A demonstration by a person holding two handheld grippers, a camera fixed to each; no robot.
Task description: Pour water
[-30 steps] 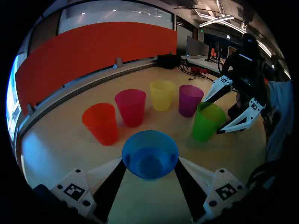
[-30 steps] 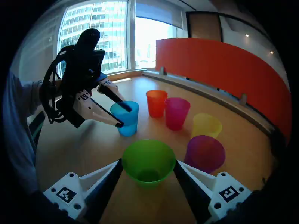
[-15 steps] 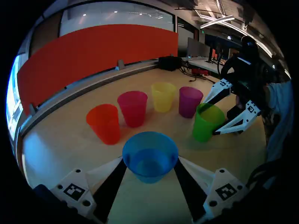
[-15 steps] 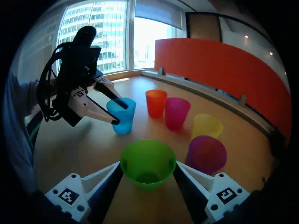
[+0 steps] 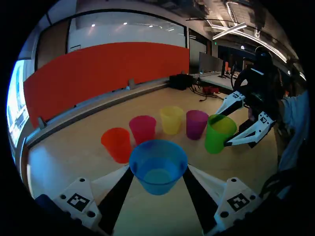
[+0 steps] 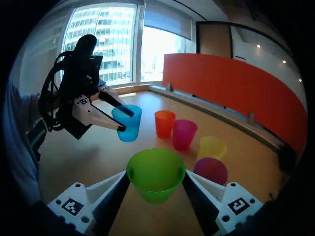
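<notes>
Six plastic cups and two grippers above a wooden table. In the left gripper view, four cups stand in a curved row, left to right: orange cup, pink cup, yellow cup, purple cup. Just right of these, the right gripper pinches the green cup between both fingers. Front centre, the left gripper grips the blue cup on both sides; a little water lies at its bottom. What the green cup holds is hard to make out. A sleeve is cut off at the right edge.

The translucent blue cup (some water inside) and the green cup are both upright, well apart.
</notes>
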